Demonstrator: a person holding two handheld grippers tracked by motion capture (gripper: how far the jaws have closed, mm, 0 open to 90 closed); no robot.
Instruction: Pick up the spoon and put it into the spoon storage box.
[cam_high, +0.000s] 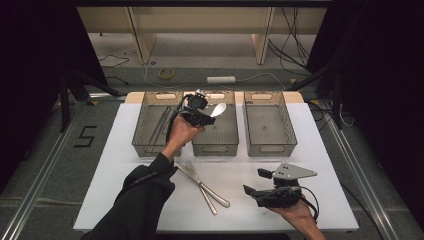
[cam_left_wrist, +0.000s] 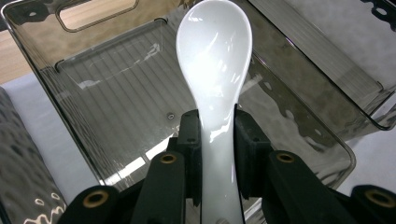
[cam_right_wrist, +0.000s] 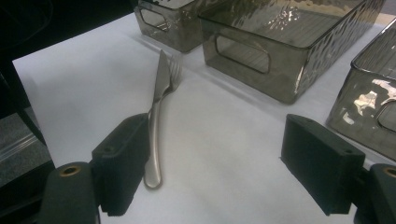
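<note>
The left gripper (cam_high: 206, 113) is a black, blocky tool. In its own view, two flat rectangular pads (cam_left_wrist: 190, 135) stand ahead of angled link arms, each arm pinned behind the pads by a brass-coloured ringed rivet, with small dark screws set in the pad faces. The left arm wears a long black sleeve (cam_high: 142, 192) with a faint line of lettering, too small to read. The right gripper (cam_high: 253, 183) is likewise black, carries a grey three-cornered plate behind its jaws, dotted with dark holes, and trails a black cable looping behind the body.
</note>
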